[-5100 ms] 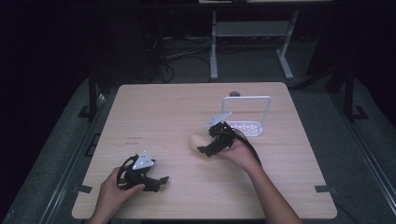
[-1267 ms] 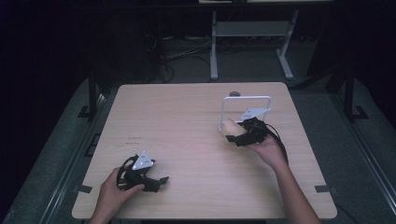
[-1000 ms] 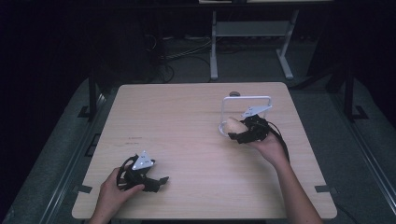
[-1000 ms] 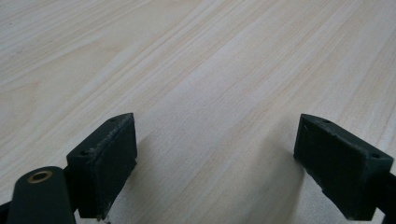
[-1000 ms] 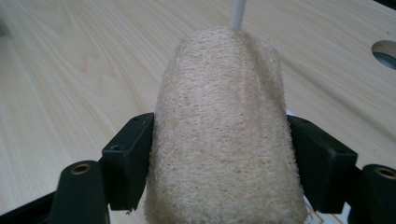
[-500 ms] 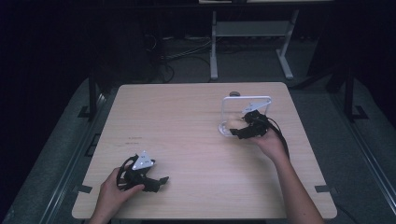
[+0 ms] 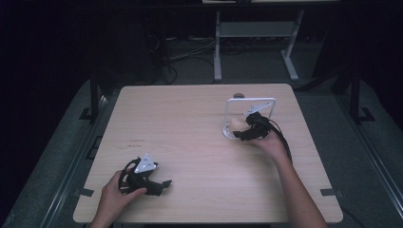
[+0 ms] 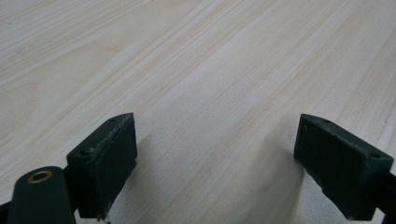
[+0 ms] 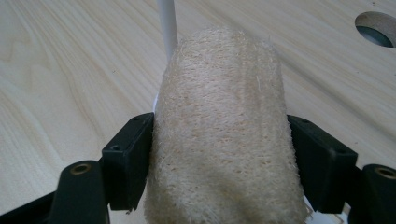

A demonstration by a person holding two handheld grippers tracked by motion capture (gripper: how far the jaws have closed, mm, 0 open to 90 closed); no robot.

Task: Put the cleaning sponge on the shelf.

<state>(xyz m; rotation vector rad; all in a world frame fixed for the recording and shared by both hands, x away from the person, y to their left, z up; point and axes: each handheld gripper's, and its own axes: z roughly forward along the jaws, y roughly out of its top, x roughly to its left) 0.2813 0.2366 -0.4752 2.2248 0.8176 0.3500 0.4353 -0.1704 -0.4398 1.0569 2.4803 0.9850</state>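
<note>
Since the earlier frames, your right gripper [image 7: 240, 133] has carried the loofah sponge [image 9: 222, 135] from the middle of the table [image 7: 190, 118] across to the white wire rack [image 7: 250, 100] near the far right corner, and now holds it low at the rack's base. Both pads press into the sponge's sides, so it is firmly clamped between the jaws; one white bar of the rack rises just behind it. A round hole [image 9: 377, 28] in the tabletop lies off to the right beyond it. Your left gripper [image 7: 159, 186] has stayed at the near left edge, resting on the wood, its jaws spread wide apart with bare tabletop between them.
</note>
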